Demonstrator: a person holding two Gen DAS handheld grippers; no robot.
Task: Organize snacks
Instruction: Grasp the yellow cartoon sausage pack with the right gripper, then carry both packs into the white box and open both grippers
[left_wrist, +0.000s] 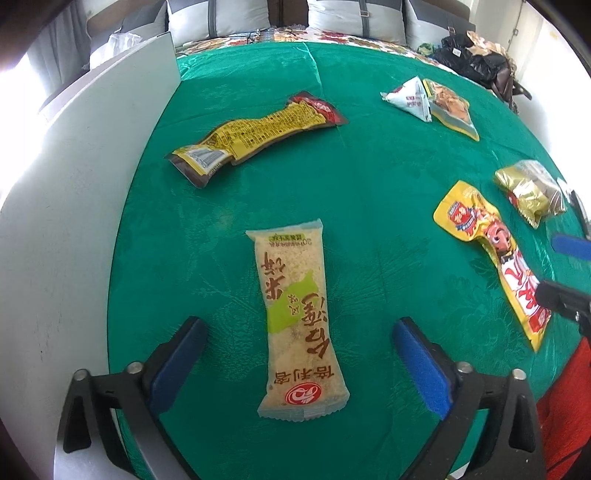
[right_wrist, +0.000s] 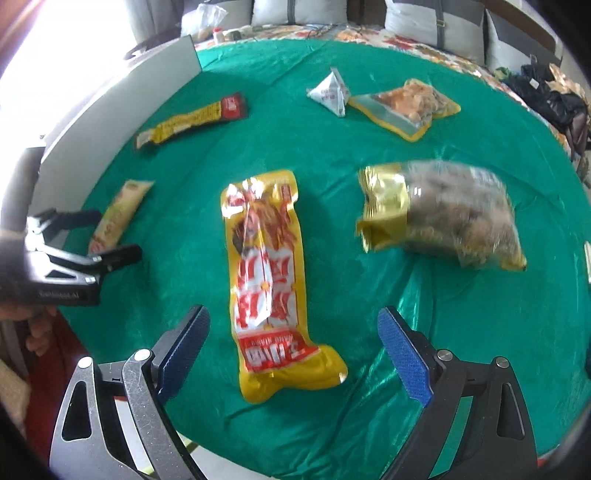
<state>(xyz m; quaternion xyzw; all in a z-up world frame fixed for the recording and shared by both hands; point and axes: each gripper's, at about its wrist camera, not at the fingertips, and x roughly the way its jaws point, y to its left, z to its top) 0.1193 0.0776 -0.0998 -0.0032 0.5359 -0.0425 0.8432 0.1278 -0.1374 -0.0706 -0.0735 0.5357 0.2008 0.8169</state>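
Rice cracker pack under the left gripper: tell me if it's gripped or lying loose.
Lying loose. The rice cracker pack lies flat on the green cloth, and the left gripper stands open, its blue pads well clear on either side.

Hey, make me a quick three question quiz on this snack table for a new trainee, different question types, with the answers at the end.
1. True or false: the left gripper is clamped on the rice cracker pack.
2. Which snack touches the white triangular pouch? A) gold-ended nut bag B) clear pack with yellow border C) long yellow and red strip pack
3. Fill in: the cloth covering the table is ____.

Key:
1. False; the jaws stand open either side of it.
2. B, the clear pack with yellow border.
3. Green.
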